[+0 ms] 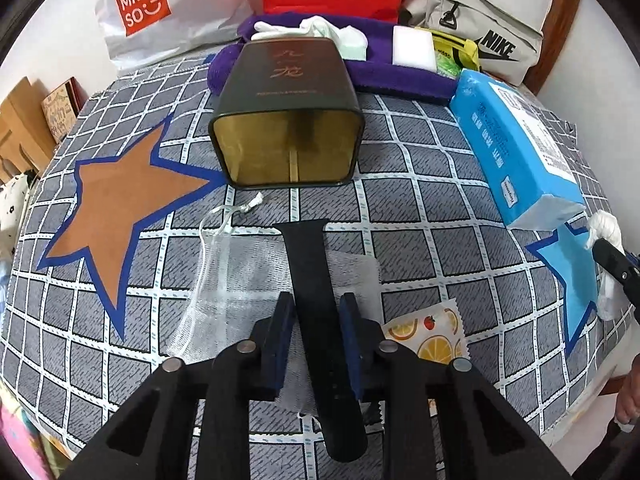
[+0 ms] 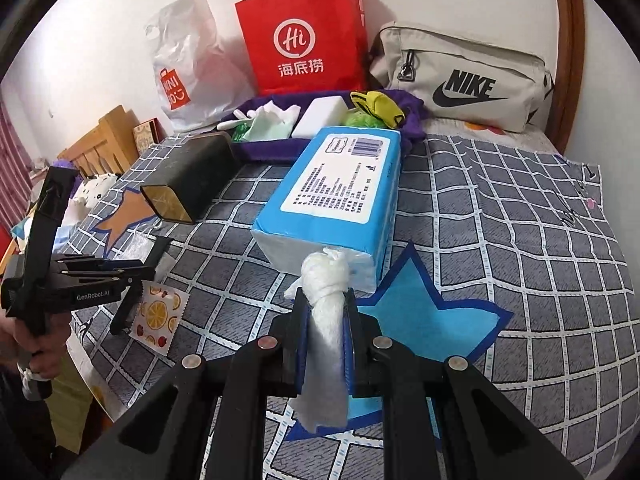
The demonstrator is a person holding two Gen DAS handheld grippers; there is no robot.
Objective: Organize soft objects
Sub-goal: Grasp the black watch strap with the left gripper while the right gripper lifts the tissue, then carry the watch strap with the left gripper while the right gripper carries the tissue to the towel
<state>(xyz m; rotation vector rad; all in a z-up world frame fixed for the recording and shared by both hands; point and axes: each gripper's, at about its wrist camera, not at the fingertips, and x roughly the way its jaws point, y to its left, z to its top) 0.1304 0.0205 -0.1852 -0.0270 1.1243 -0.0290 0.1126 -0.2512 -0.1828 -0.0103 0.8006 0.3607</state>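
My left gripper [image 1: 318, 304] is shut on a black rubber strap [image 1: 308, 256], which runs up between the pads and past them toward the camera. The right wrist view shows that strap [image 2: 160, 250] lifted off the bed. Under it lie a white mesh drawstring pouch [image 1: 224, 280] and a white gauze square [image 1: 362, 276]. My right gripper [image 2: 323, 296] is shut on a knotted white cloth roll [image 2: 325, 280], held above a blue star on the sheet. A dark tin [image 1: 288, 120] lies on its side with its open gold mouth facing the left gripper.
A blue tissue pack [image 2: 336, 192] lies mid-bed. A fruit-print sachet [image 1: 432, 340] sits beside the left gripper. A purple towel [image 1: 384, 76] at the back holds gloves, a white sponge and a yellow pouch. A red paper bag [image 2: 304, 36], a white plastic bag [image 2: 188, 68] and a beige bag [image 2: 464, 80] line the wall.
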